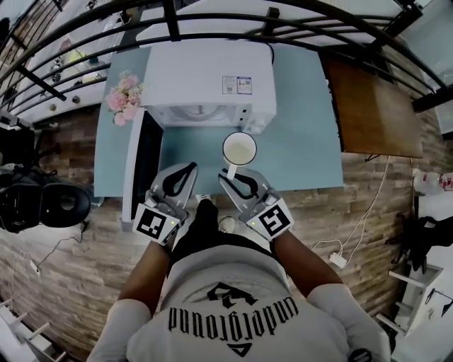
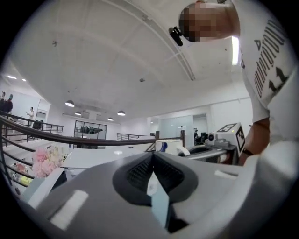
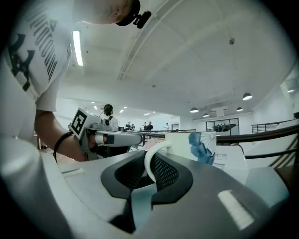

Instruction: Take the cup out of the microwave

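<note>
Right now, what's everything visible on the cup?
The cup is white, glossy like ceramic, with a blue print on its side and a loop handle. It is upright, mouth up, outside the open microwave, just in front of it. The right tongs clamp the handle; nothing else touches it visibly.

Bright overhead light, fisheye-warped edges, dark vignette

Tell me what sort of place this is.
Probably a large open-plan office or lab hall, on a raised level: a black railing runs behind the table with the microwave, and beyond it are recessed ceiling lights and glass-walled rooms.
</note>
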Available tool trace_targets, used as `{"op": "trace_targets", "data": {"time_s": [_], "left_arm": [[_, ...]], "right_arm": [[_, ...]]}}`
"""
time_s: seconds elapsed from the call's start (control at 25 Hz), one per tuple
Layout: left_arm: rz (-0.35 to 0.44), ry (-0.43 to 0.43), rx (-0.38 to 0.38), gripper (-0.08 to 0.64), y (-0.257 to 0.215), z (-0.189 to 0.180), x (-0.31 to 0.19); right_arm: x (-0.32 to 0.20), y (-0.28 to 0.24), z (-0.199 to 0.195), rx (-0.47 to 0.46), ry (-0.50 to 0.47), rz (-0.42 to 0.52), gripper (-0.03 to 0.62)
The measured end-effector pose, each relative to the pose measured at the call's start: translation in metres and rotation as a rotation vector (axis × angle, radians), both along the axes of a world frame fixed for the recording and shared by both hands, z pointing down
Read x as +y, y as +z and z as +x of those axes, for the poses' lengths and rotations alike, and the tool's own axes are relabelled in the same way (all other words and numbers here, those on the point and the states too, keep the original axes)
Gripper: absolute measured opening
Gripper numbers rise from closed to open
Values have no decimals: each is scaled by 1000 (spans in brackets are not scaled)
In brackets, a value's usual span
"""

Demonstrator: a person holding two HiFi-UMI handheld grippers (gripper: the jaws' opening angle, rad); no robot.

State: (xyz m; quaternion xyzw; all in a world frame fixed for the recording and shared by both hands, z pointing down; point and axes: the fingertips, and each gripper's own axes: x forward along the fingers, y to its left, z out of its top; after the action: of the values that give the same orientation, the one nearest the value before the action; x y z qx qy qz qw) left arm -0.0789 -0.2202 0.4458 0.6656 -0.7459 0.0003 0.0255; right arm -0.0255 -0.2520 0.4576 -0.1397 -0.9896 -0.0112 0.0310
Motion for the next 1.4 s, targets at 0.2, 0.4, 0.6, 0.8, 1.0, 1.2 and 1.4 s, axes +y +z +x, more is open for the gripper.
{"op": "trace_targets", "data": {"time_s": [0.2,0.4,0.6,0.8,1.0,1.2,1.4], "left_arm": [[22,46,-37,51,-29,25,3],[-12,62,-59,51,-38,43,11],[-10,36,-52,51,-61,48,28],[4,27,-77,51,-73,45,42],[1,53,-66,51,-80,45,58],[25,94,-111,51,-82,42,92],[38,109,-121,51,-86,42,144]], "right_arm": [[-4,-42,20,-36,37,-2,46],[-1,-61,35,-49,34,-6,46],[7,-76,48,-77,19,2,47],[17,-86,50,-93,34,-7,46],[30,-98,51,-117,52,9,46],[54,-103,55,-123,85,6,46],[92,-114,60,-144,133,7,46]]}}
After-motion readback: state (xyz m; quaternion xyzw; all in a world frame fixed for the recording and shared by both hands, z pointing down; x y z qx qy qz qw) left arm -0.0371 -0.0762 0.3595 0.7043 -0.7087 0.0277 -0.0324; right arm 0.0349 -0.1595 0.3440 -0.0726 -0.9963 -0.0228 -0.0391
